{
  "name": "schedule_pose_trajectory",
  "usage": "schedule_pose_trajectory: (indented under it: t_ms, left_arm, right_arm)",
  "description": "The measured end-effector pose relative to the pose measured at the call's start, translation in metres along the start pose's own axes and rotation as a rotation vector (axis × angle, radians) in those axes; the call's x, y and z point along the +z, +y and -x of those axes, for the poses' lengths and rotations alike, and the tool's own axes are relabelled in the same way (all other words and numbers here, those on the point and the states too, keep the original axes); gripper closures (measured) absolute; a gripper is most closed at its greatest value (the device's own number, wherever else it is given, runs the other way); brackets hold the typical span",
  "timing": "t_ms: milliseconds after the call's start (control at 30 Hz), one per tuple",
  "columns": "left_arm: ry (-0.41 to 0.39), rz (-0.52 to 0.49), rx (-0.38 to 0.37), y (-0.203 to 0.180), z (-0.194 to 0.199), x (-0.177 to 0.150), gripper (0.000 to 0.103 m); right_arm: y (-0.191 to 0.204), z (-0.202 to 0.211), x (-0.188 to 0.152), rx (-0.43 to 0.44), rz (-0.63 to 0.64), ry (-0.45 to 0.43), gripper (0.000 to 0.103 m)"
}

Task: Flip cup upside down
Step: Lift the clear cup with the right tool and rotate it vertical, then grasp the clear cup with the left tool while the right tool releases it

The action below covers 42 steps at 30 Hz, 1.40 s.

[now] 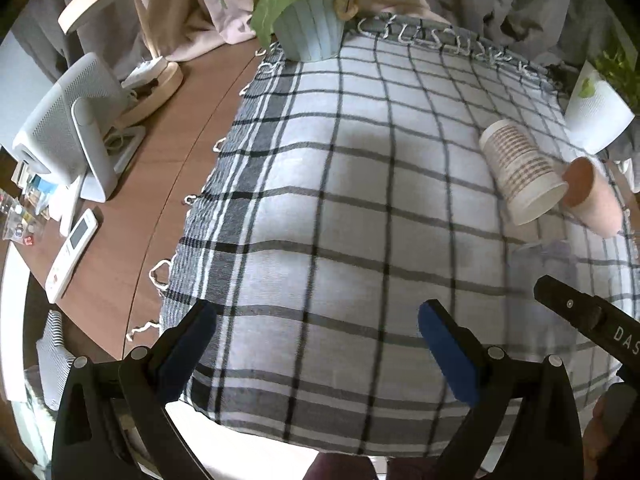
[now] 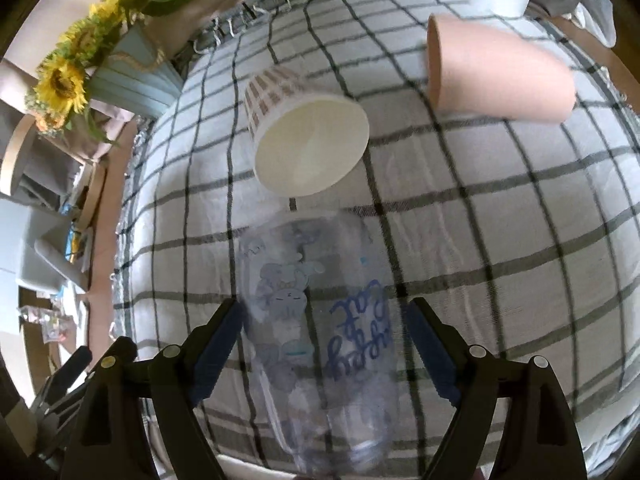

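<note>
A clear plastic cup point(image 2: 320, 332) with blue writing and a cartoon print lies on its side on the checked cloth point(image 2: 500, 216), between the fingers of my right gripper point(image 2: 324, 320). The jaws stand wide apart on either side of the cup, with a gap on the right side. A white paper cup point(image 2: 308, 136) with brown stripes lies on its side beyond it, its mouth toward me. A pink cup point(image 2: 500, 76) lies on its side at the far right. My left gripper point(image 1: 316, 320) is open and empty over the cloth point(image 1: 340, 200). The white cup point(image 1: 520, 168) and pink cup point(image 1: 592, 196) show at its right.
A blue vase of sunflowers point(image 1: 308, 28) stands at the cloth's far edge. A white pot point(image 1: 596, 112) stands at the far right. A small fan point(image 1: 68, 128), a remote point(image 1: 72, 248) and a wooden lamp base point(image 1: 156, 88) are on the wooden table at the left.
</note>
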<state>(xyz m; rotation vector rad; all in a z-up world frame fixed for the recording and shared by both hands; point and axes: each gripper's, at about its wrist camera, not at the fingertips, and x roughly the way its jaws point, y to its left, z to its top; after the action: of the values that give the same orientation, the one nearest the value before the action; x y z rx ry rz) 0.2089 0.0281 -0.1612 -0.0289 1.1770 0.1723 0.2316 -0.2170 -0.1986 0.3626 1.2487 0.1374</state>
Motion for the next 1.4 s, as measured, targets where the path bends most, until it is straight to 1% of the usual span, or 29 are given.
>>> schedule_pose_trajectory:
  t_ms: [133, 167, 267, 367, 500, 600, 733, 867, 933, 1100, 1233, 1300, 1333, 1400]
  left_arm:
    - [-0.022, -0.013, -0.025, -0.016, 0.015, 0.003, 0.0]
    - [-0.026, -0.019, -0.032, -0.021, 0.019, 0.004, 0.0]
    - [-0.036, -0.037, -0.072, -0.04, 0.028, 0.007, 0.0]
    - [-0.03, -0.064, -0.104, -0.06, 0.031, 0.01, 0.0]
    - [-0.016, -0.097, -0.137, -0.088, 0.029, 0.013, 0.0]
    - [0.015, -0.1, -0.167, -0.103, 0.022, 0.016, 0.0]
    - [0.071, -0.127, -0.191, -0.122, 0.009, 0.02, 0.0]
    - [0.122, -0.157, -0.193, -0.139, -0.005, 0.024, 0.0]
    - [0.132, -0.164, -0.193, -0.144, -0.009, 0.026, 0.0]
    - [0.204, -0.177, -0.19, -0.157, -0.029, 0.033, 0.0]
    - [0.238, -0.176, -0.202, -0.164, -0.036, 0.036, 0.001]
    - [0.254, -0.181, -0.208, -0.167, -0.04, 0.038, 0.002]
    - [0.261, -0.185, -0.208, -0.169, -0.042, 0.039, 0.006]
    - [0.277, -0.186, -0.208, -0.171, -0.048, 0.04, 0.008]
  right_arm:
    - [-0.002, 0.026, 0.002, -0.006, 0.027, -0.031, 0.018]
    - [-0.003, 0.033, 0.003, -0.019, 0.039, -0.039, 0.018]
    - [-0.01, 0.054, 0.005, -0.029, 0.055, -0.078, 0.018]
    - [-0.024, 0.072, 0.009, -0.077, 0.053, -0.091, 0.018]
    - [-0.044, 0.089, 0.014, -0.108, 0.041, -0.112, 0.018]
    - [-0.062, 0.097, 0.02, -0.12, 0.016, -0.121, 0.018]
    - [-0.083, 0.099, 0.025, -0.116, -0.026, -0.113, 0.018]
    - [-0.095, 0.092, 0.028, -0.103, -0.046, -0.092, 0.018]
    - [-0.099, 0.088, 0.029, -0.097, -0.053, -0.079, 0.018]
    - [-0.111, 0.073, 0.031, -0.096, -0.092, -0.036, 0.018]
    - [-0.122, 0.06, 0.033, -0.084, -0.133, 0.006, 0.018]
    - [-0.125, 0.055, 0.034, -0.08, -0.146, 0.021, 0.018]
    - [-0.127, 0.052, 0.034, -0.075, -0.151, 0.027, 0.018]
    - [-0.129, 0.05, 0.034, -0.069, -0.156, 0.033, 0.018]
